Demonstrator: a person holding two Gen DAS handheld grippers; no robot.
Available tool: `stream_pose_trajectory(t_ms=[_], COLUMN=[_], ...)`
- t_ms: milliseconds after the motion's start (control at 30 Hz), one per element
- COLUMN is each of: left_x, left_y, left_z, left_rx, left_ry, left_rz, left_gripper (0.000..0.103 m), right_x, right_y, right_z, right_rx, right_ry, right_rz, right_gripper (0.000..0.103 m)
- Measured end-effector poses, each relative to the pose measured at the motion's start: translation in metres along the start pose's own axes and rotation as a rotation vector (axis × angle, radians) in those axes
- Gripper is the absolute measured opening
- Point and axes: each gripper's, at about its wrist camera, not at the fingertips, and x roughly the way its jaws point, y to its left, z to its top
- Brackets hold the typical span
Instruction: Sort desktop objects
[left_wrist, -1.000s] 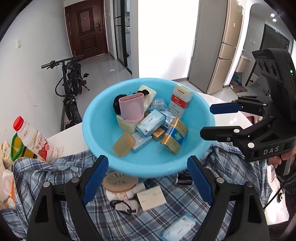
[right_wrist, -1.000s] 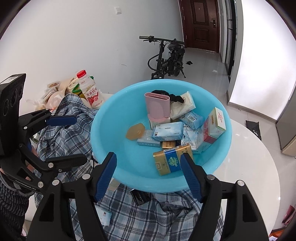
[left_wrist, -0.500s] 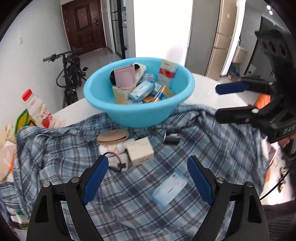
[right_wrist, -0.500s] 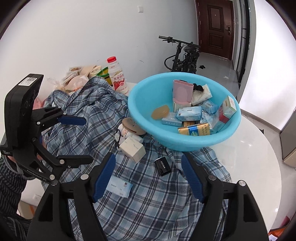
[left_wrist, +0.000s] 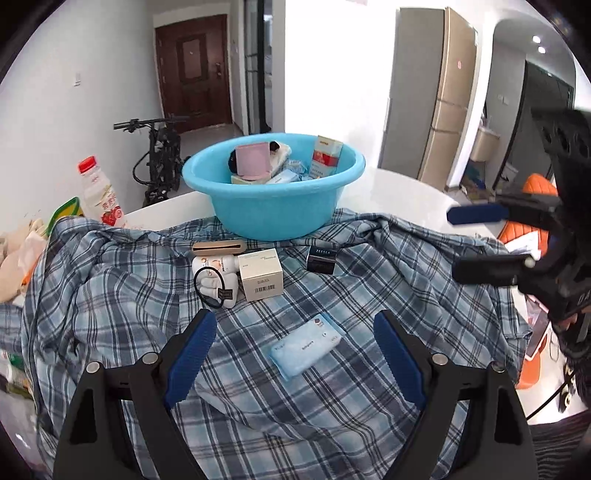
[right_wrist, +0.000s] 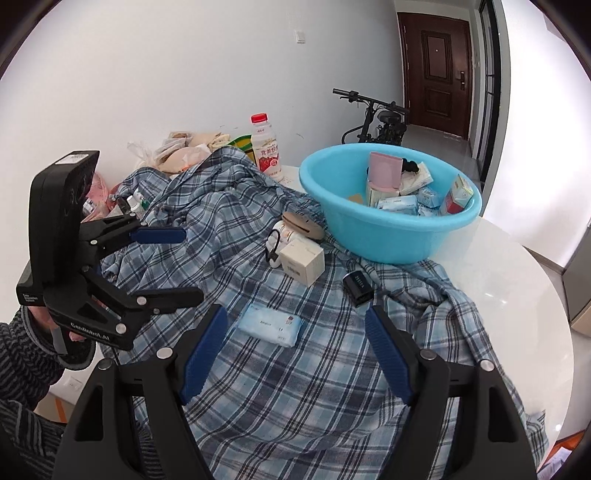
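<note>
A blue basin (left_wrist: 273, 218) (right_wrist: 384, 236) holding several small boxes and packets stands at the back of a plaid shirt (left_wrist: 332, 387) (right_wrist: 314, 369) spread on the white table. On the shirt lie a light blue tissue pack (left_wrist: 304, 343) (right_wrist: 269, 325), a white box (left_wrist: 260, 278) (right_wrist: 303, 262), a black box (left_wrist: 322, 258) (right_wrist: 357, 286), a white bottle with a black cord (left_wrist: 214, 275) (right_wrist: 279, 240) and a tan flat case (left_wrist: 219, 247) (right_wrist: 301, 223). My left gripper (left_wrist: 291, 332) (right_wrist: 177, 262) is open and empty above the tissue pack. My right gripper (right_wrist: 295, 325) (left_wrist: 476, 240) is open and empty.
A red-capped drink bottle (left_wrist: 99, 194) (right_wrist: 266, 147) and plastic bags (right_wrist: 181, 151) sit at the table's far left. Bare white table top (right_wrist: 517, 288) lies to the right. A bicycle (left_wrist: 159, 162) stands on the floor behind.
Both grippers have pulled back and away from the basin, toward the near side of the shirt. The items on the shirt now show in full. Both stay open.
</note>
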Motion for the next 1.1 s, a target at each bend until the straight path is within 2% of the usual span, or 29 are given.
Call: stream_pose_trajectory(t_ms=[167,300,433,500,633,700,733,833,1000,1033,1100], left_x=[-0.011,-0.016,-0.012,-0.008,-0.008,-0.008,-0.007,-0.003,0.004,0.005,0.008], left_y=[-0.011,-0.011,-0.017,-0.022,-0.035,-0.039,-0.041,-0.046,-0.054,-0.055,-0.056], left_z=[-0.028,-0.049,-0.06,-0.062,-0.067,-0.07,-0.071,-0.072,-0.077,-0.079,-0.08], left_rx=[-0.019,-0.098,-0.128,-0.122,-0.114,-0.125,-0.132,-0.137,-0.118,-0.116,-0.119], left_ry=[-0.036,-0.139,-0.192,-0.211,-0.32,-0.385,-0.405,-0.436,-0.497,-0.503,-0.506], left_rz=[0.023,0.093,0.119,0.147,0.255,0.295,0.306,0.297,0.349,0.354,0.352], left_gripper=[0.089,0.089,0.089,0.089,0.089,0.09,0.091,0.098,0.103,0.103,0.103], right_x=[-0.005,-0.007,-0.004,-0.005,-0.009,-0.008,-0.008,-0.005,0.0,0.0,0.0], right_y=[0.007,0.01,0.013,0.017,0.029,0.03,0.028,0.023,0.019,0.018,0.016], right_z=[-0.036,-0.059,-0.069,-0.073,-0.084,-0.089,-0.091,-0.098,-0.107,-0.108,-0.111], right_rx=[0.018,0.04,0.076,0.053,-0.003,0.005,0.021,0.069,0.086,0.089,0.105], right_ry=[-0.033,-0.121,-0.188,-0.23,-0.364,-0.391,-0.4,-0.422,-0.482,-0.496,-0.522], right_rz=[-0.045,-0.116,-0.151,-0.205,-0.334,-0.338,-0.324,-0.316,-0.39,-0.395,-0.402], right_gripper=[0.076,0.077,0.078,0.078,0.078,0.085,0.085,0.086,0.086,0.087,0.095])
